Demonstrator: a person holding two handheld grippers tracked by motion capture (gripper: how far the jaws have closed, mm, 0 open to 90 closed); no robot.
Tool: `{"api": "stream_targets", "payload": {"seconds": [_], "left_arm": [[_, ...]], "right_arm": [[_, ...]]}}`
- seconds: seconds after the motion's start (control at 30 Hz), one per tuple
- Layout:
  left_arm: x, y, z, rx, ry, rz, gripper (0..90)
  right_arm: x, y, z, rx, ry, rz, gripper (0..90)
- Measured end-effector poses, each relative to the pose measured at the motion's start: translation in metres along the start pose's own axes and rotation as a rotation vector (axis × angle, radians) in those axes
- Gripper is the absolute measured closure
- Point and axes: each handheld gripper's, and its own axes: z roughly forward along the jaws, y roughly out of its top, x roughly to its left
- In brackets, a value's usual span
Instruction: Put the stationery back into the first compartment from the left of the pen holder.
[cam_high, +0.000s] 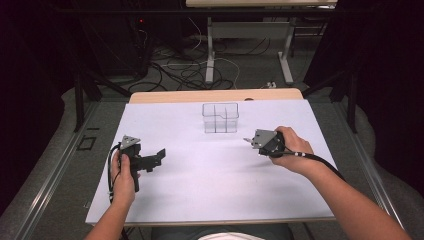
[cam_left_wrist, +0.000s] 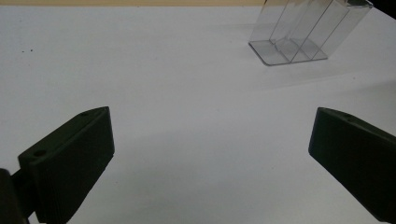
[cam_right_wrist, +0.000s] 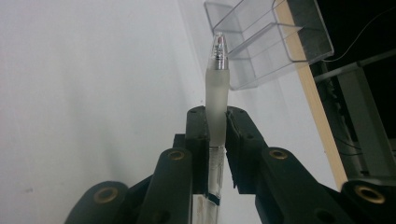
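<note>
Right hand-held gripper (cam_right_wrist: 217, 135) clamped on a clear pen (cam_right_wrist: 217, 88), left hand-held gripper (cam_high: 159, 154) wide open and empty over the worktop (cam_high: 210, 175): we judge we should tip the pen upright above the far clear organiser (cam_high: 220, 118) before releasing.

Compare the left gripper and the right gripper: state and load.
The left gripper is open, its black fingers spread wide with bare white table between them; the right gripper is shut. The left gripper is empty; the right gripper clamps a translucent frosted pen, its tip pointing toward the clear plastic divided organiser. Both have black fingers and are hand-held over the same white table.
</note>
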Motion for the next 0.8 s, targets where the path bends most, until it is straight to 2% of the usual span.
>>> {"api": "stream_targets", "payload": {"seconds": [0.13,0.27,0.43,0.5,0.8], "left_arm": [[0.0,0.0,0.0,-0.002,0.0,0.001,0.2],[0.0,0.0,0.001,-0.002,0.001,0.001,0.2],[0.0,0.0,0.0,-0.003,0.0,0.002,0.2],[0.0,0.0,0.0,-0.002,0.0,0.0,0.2],[0.0,0.001,0.0,-0.002,0.0,-0.002,0.2]], "right_arm": [[-0.005,0.004,-0.002,-0.064,0.007,0.086,79.9],[-0.011,0.013,-0.006,-0.118,0.007,0.128,79.9],[-0.02,0.026,-0.009,-0.195,0.02,0.214,79.9],[-0.023,0.031,-0.008,-0.227,0.026,0.24,79.9],[-0.04,0.052,-0.006,-0.3,0.027,0.324,79.9]]}}
